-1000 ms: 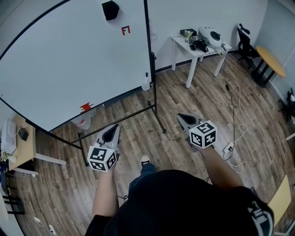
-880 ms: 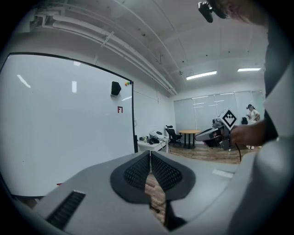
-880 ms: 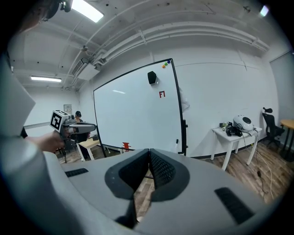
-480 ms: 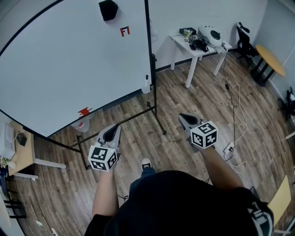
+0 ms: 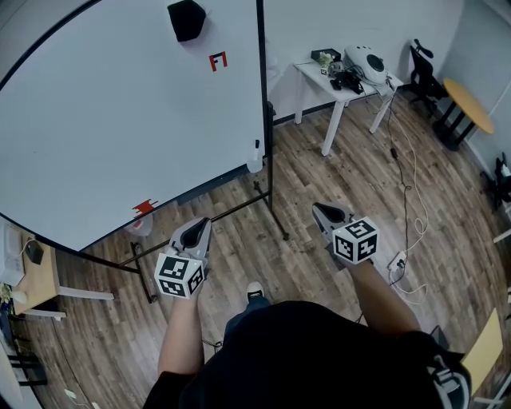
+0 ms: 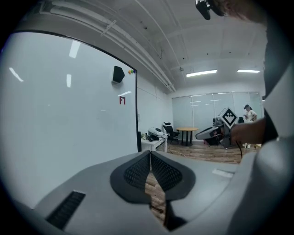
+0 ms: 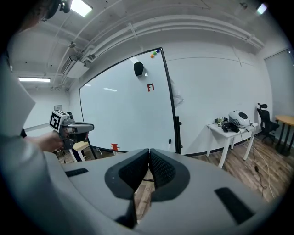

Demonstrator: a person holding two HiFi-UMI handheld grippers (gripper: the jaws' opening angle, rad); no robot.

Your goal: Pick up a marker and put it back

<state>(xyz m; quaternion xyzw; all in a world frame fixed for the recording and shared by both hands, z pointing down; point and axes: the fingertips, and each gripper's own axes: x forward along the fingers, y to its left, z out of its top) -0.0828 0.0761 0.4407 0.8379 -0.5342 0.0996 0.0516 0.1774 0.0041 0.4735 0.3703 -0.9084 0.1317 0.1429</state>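
Facing the whiteboard (image 5: pixel 120 120), left tongs (image 5: pixel 194 231) and right tongs (image 5: pixel 324 210) are pinched closed, empty, white table (image 5: pixel 345 88) beside.

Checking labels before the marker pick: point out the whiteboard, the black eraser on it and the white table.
whiteboard (image 5: pixel 120 120): head view, bare white surface.
black eraser (image 5: pixel 186 19): head view, middle of its body.
white table (image 5: pixel 314 72): head view, bare left end of its top.

A white worktop (image 5: pixel 322 78) by the wall carries a rounded white device (image 5: pixel 366 62). A round wooden table (image 5: pixel 471 108) stands farther right. A cable (image 5: pixel 405 188) trails across the wood floor (image 5: pixel 319 184).
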